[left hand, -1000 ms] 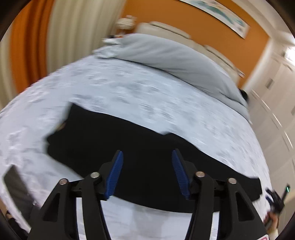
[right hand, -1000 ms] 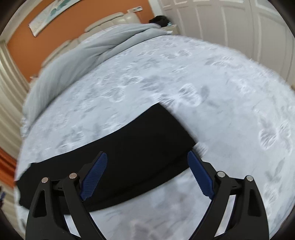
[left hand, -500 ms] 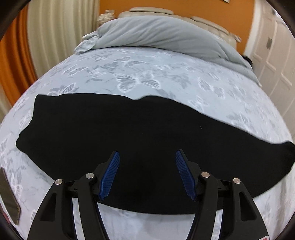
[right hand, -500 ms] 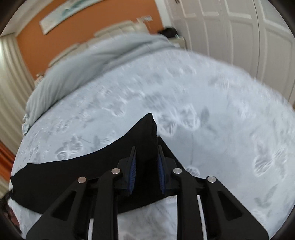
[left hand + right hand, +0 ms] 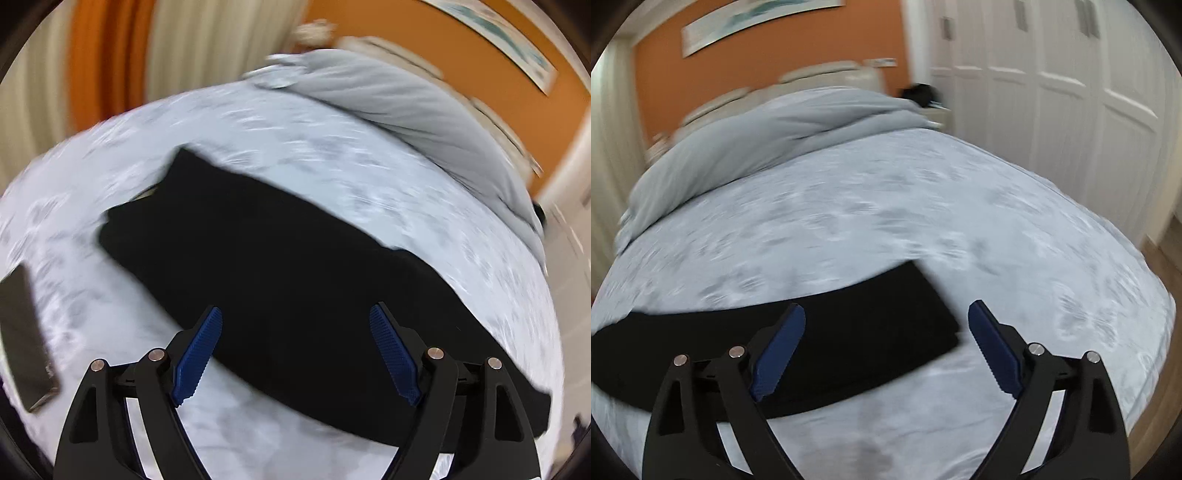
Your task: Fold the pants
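Hovering over the bed (image 5: 332,155), we are looking down at the black pants (image 5: 295,266), which are lying flat as a long band across the pale patterned cover, short of the grey duvet (image 5: 399,110) heaped at the head end. Left of the pants, a dark flat slab, maybe a phone (image 5: 26,339), is resting on the cover, well apart from the cloth. Our left gripper (image 5: 295,354) is opening, its blue pads spreading above the near edge of the pants with nothing pinched between them. Moving right, our right gripper (image 5: 886,350) is opening too, jaws wide over the squared end of the pants (image 5: 812,339), and the cloth is lying free beneath. We are judging this fabric soft, light and limp, so it is likely to sag and slide when lifted; the corners of that right end are looking like the best hold. We are spotting no containers anywhere.
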{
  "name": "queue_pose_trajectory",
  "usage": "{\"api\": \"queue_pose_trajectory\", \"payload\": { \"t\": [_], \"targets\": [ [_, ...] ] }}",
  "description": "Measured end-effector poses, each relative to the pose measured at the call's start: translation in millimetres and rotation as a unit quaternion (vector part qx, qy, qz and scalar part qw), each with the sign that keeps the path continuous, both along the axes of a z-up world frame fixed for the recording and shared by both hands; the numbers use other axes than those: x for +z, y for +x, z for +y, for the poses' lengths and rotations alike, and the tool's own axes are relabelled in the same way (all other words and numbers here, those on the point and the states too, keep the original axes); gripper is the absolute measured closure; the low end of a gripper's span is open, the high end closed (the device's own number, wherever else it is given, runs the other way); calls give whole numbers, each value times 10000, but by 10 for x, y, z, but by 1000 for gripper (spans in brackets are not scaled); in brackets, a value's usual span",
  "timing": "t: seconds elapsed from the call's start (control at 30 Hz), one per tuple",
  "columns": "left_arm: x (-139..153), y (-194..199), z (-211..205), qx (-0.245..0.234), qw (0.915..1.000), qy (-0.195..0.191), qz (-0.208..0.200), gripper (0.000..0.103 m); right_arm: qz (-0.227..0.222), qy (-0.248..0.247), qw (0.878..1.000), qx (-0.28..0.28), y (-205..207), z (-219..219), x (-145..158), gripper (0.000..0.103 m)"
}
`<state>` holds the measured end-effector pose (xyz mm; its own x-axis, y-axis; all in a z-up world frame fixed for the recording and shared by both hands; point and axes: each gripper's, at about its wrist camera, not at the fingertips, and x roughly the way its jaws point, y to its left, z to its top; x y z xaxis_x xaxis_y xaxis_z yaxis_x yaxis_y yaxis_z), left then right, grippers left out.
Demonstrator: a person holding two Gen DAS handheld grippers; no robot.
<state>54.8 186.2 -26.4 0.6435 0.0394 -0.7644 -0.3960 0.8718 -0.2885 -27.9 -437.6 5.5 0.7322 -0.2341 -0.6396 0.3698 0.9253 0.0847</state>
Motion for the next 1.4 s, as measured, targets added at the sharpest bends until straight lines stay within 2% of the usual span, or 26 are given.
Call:
{"api": "queue_pose_trajectory", "payload": {
  "t": [0.1,0.17,0.2,0.23,0.3,0.33,0.37,0.4,0.43,0.47,0.57,0.63,0.67,0.73,0.83,0.87,0.9,1.0,1.03,1.07,1.1,1.17,1.2,1.27,1.3,1.4],
  "targets": [
    [-65,-108,452,585,9979,192,187,23,123,-113,9985,527,139,493,-44,15],
    [-196,-209,826,843,9953,-407,245,24,171,-105,9962,849,232,802,-84,16],
    [-265,-254,986,923,9910,-950,179,24,170,-88,9953,952,261,939,-106,16],
    [-306,-268,1081,962,9871,-1277,122,24,161,-53,9946,1026,278,1035,-121,16],
    [-397,-195,1236,950,9806,-1704,174,29,144,50,9919,1260,370,1324,-160,16],
    [-486,-70,1309,790,9788,-1868,272,38,154,45,9910,1331,380,1438,-197,16],
    [-542,4,1343,749,9779,-1913,384,66,164,-15,9896,1430,425,1561,-213,16],
    [-637,73,1378,776,9752,-2001,547,87,171,-109,9883,1514,465,1672,-227,16],
    [-668,96,1394,778,9731,-2099,536,96,178,-189,9875,1557,485,1749,-239,16],
    [-641,113,1400,772,9738,-2096,435,98,186,-309,9865,1598,518,1848,-262,16],
    [-156,236,1259,377,9910,-1285,-92,99,167,-360,9860,1620,585,1969,-290,16],
    [207,319,1189,167,9952,-859,-443,98,108,-238,9870,1583,636,1951,-287,16],
    [293,361,1172,159,9967,-671,-428,98,108,-203,9872,1581,656,1925,-292,16],
    [187,473,1239,314,9983,-491,-92,97,191,-206,9887,1473,712,1841,-319,16],
    [-418,617,1351,553,9948,-324,791,96,411,-133,9922,1169,775,1609,-398,16],
    [-628,597,1345,583,9926,-460,959,93,456,-60,9933,1061,784,1517,-417,16],
    [-647,543,1336,632,9935,-465,828,90,496,52,9945,920,784,1389,-428,16],
    [-431,302,1108,902,9947,-15,498,76,441,392,9965,587,721,991,-421,15],
    [-352,226,1031,985,9945,32,354,63,425,389,9972,473,698,895,-419,14],
    [-259,127,938,1021,9947,58,114,55,381,318,9982,325,650,753,-412,14],
    [-169,24,820,997,9947,152,-176,54,340,152,9992,154,598,636,-413,12],
    [-70,-91,561,810,9942,481,-521,46,455,-285,9974,-481,446,304,-458,11],
    [-61,-130,417,744,9937,568,-618,44,602,-131,9960,-640,389,119,-471,11],
    [-72,-177,199,480,9950,386,-788,39,413,570,9951,-696,203,-228,-397,11],
    [-90,-137,71,253,9959,234,-838,38,223,689,9950,-684,102,-341,-362,11],
    [-193,-42,-323,-385,9969,128,-673,36,-12,427,9959,-798,-141,-615,-491,11]
  ]
}}
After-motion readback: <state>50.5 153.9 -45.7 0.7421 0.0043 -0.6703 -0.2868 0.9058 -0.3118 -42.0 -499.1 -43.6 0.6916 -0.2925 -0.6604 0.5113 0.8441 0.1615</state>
